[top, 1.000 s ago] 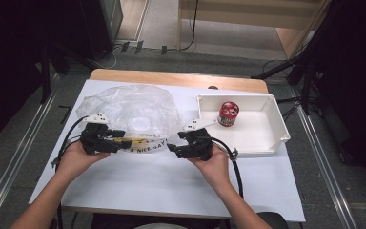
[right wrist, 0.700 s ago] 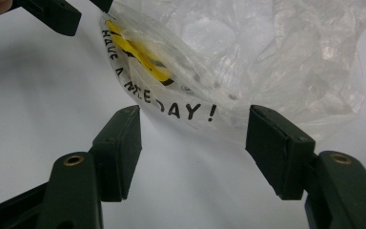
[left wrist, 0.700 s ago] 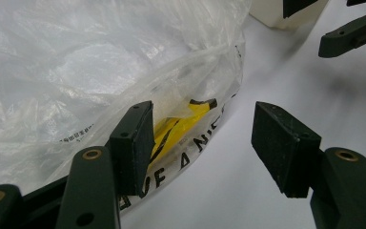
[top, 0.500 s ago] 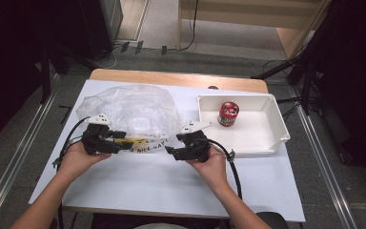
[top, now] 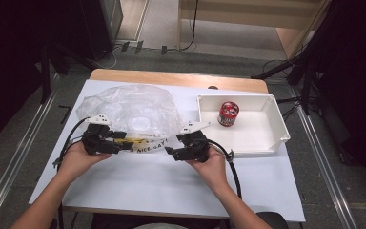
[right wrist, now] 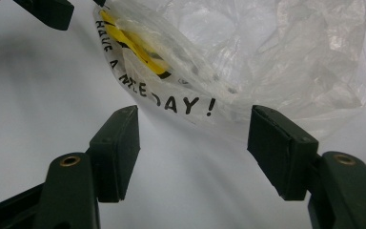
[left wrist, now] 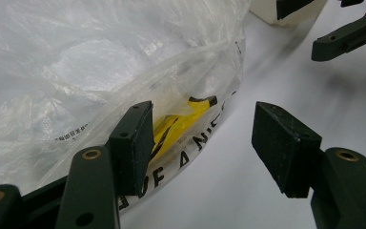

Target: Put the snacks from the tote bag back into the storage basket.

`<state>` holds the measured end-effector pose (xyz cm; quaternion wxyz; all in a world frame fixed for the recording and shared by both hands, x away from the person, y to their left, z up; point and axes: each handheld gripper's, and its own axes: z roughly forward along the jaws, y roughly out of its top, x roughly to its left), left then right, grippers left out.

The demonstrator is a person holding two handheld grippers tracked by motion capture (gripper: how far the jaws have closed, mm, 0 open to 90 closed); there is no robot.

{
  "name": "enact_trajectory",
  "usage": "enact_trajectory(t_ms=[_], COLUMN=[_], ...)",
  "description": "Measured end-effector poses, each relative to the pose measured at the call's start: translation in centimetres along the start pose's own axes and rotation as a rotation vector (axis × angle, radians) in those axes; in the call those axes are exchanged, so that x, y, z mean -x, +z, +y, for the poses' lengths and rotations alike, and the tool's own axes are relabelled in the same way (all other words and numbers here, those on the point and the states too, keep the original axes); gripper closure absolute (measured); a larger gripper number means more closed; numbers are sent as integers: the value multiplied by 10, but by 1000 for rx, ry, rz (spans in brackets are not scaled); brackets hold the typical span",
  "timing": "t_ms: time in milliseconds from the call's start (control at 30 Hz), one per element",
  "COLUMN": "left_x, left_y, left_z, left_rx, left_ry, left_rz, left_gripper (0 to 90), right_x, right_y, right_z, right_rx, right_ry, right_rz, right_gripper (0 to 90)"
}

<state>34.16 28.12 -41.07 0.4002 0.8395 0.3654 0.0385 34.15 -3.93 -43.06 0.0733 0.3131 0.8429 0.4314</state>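
A crumpled clear plastic bag [top: 128, 112] lies on the white table top, its near edge printed with a yellow figure and "HAVE A NICE DAY!". My left gripper [top: 124, 142] sits at the left end of that edge and stands open. In the left gripper view [left wrist: 205, 129], the bag [left wrist: 76, 62] bulges against the left pad, and the printed rim lies in the gap. My right gripper [top: 170, 151] is at the rim's right end, also open. In the right gripper view [right wrist: 193, 129] the bag [right wrist: 267, 47] lies just past its fingertips, untouched.
A white tray [top: 276, 143] stands to the right of the bag with a red can [top: 228, 113] upright in it. Cables trail from both grippers toward the table's near edge. White table surface [top: 147, 186] stretches in front of the hands.
My right gripper has edged slightly left toward the bag's rim. The left gripper, the bag and the tray have kept still.
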Motion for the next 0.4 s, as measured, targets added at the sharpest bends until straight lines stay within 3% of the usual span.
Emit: enact_trajectory(t_ms=[400], left_x=[0], left_y=[0], left_z=[0], left_rx=[0], left_ry=[0], left_rz=[-1], left_gripper=[406], right_x=[0], right_y=[1], right_z=[0], right_rx=[-5], right_ry=[2], right_rz=[0], right_gripper=[359])
